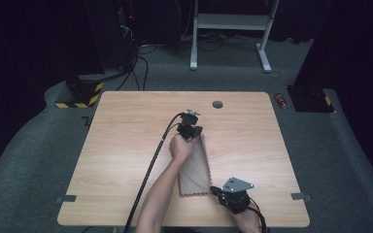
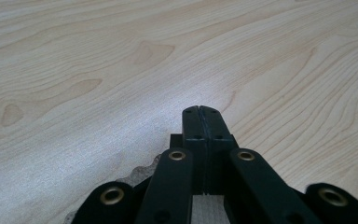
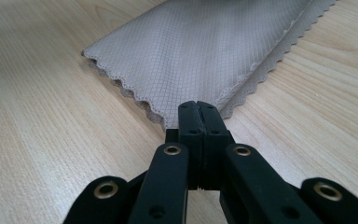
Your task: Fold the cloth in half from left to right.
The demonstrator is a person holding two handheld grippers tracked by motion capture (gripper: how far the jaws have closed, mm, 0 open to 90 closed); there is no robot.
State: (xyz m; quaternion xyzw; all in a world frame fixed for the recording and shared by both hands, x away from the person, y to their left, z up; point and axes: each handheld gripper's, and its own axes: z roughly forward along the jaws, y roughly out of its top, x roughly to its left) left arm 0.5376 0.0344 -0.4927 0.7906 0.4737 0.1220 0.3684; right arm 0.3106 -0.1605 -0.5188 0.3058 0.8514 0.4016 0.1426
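Note:
A beige-grey cloth [image 1: 194, 171] with a scalloped hem lies folded into a long strip on the wooden table [image 1: 121, 145]. My left gripper [image 1: 193, 131] is at the strip's far end, jaws shut, with the cloth's edge [image 2: 139, 173] running in under them [image 2: 200, 113]. My right gripper [image 1: 215, 190] is at the strip's near right corner. Its jaws [image 3: 199, 108] are shut where the corner of the cloth [image 3: 205, 51] meets their tips. The left hand and forearm cover part of the strip's left side.
A small round grommet [image 1: 217, 104] sits in the table near its far edge. A white desk frame [image 1: 230, 29] and cables stand on the floor behind. Bare wood stretches left and right of the cloth.

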